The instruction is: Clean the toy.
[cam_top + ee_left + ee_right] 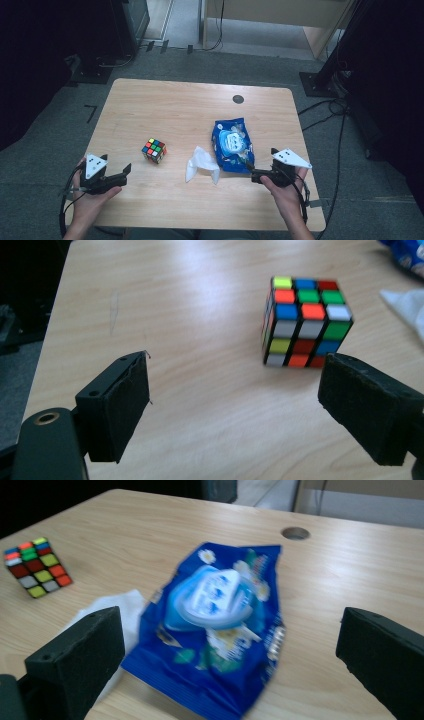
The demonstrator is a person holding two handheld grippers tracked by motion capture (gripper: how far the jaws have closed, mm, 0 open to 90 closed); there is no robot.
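Note:
A colourful puzzle cube [154, 150] [306, 322] [36, 566] sits left of the table's middle. A blue wet-wipe pack [231, 144] [220, 622] with a light blue lid lies flat to the right, and a crumpled white wipe [202, 164] [117, 610] lies beside it. My left gripper [122, 174] [240, 410] hovers near the front left corner, open and empty, with the cube a short way ahead. My right gripper [251, 171] [230, 660] stands open just in front of the pack's near edge, nothing between its pads.
The wooden table [175, 110] has a round cable hole [238, 99] [295, 532] near its back edge. Dark stands and cables surround the table on the grey floor.

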